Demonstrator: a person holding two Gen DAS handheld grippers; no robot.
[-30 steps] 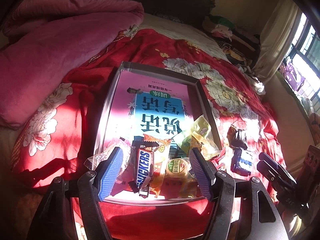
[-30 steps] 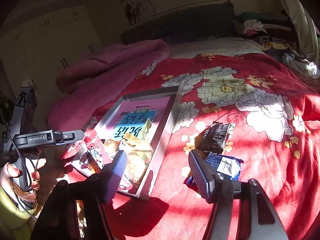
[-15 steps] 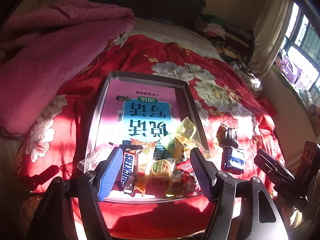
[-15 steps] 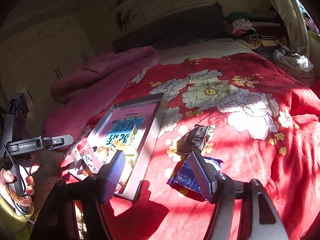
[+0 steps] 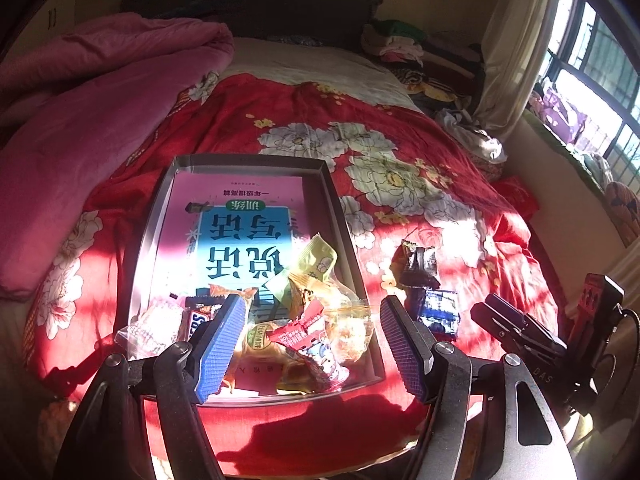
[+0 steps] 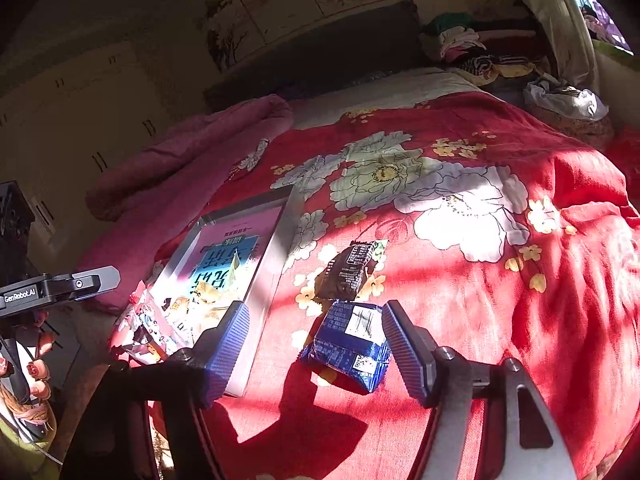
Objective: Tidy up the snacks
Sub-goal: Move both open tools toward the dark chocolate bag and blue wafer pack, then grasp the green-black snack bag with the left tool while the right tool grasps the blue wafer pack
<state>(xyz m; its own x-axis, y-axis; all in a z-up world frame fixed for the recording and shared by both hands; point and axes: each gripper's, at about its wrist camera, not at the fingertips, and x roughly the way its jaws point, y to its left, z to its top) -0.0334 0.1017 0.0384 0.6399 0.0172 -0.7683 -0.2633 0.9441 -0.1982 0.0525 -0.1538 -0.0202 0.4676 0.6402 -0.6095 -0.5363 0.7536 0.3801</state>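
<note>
Right gripper [image 6: 316,342]: jaws apart, nothing clamped. They have just been opening a little; the blue snack packet [image 6: 350,346] lies between the pads on the red floral bedspread [image 6: 500,300], close to the right pad, contact not clear from this view. Left pad sits over the near corner of the metal tray [image 6: 276,248].

Landmark = tray. Blue packet: just beside the tray's right wall, outside it, at the near end. Dark brown snack packet [image 6: 350,268]: also outside the right wall, directly beyond the blue one, the two nearly touching.

Left gripper [image 5: 310,338]: released, pads wide, hovering over the near end of the tray [image 5: 154,216]; nothing pressed between them.

Inside tray, near end: heap of wrapped snacks, including a red-and-white packet [image 5: 308,338], a pale green packet [image 5: 314,266], a Snickers bar [image 5: 196,320] partly hidden behind the left pad, and a clear bag [image 5: 154,326] in the near left corner. Tray floor is covered by a pink and blue book [image 5: 236,216], bare at the far end.

Left of the tray: pink quilt [image 5: 100,112], bunched up.
</note>
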